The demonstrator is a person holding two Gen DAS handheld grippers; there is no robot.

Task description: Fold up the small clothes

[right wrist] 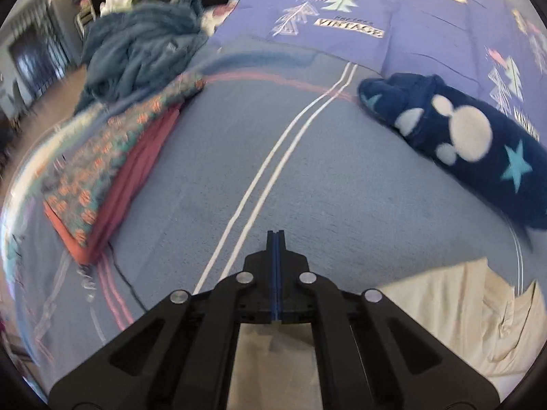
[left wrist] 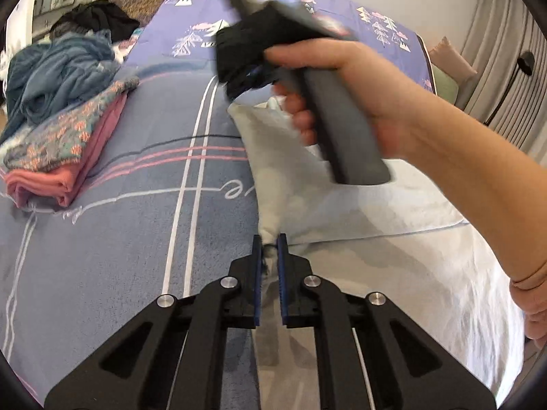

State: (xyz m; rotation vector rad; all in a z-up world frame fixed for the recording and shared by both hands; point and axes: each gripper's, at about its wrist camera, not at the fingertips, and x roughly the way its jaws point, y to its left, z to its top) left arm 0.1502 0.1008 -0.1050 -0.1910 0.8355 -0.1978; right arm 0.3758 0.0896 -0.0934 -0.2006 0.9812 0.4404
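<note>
A white garment [left wrist: 342, 212] lies on the blue-grey bedspread [left wrist: 119, 239]. My left gripper [left wrist: 270, 246] is shut on a corner of it, with cloth bunched between the blue pads. The right gripper's body [left wrist: 290, 44], held in a hand, hovers blurred above the garment's far edge. In the right wrist view my right gripper [right wrist: 275, 239] is shut with its pads together and nothing between them. The same garment shows cream [right wrist: 461, 314] at the lower right, beside and under the gripper.
A folded stack of a patterned cloth on pink ones [left wrist: 65, 153] [right wrist: 109, 177] lies at the left. A blue crumpled garment [left wrist: 58, 71] and dark clothes lie behind it. A navy fleece piece with stars [right wrist: 471, 140] lies at the right. A purple quilt [left wrist: 273, 17] covers the far bed.
</note>
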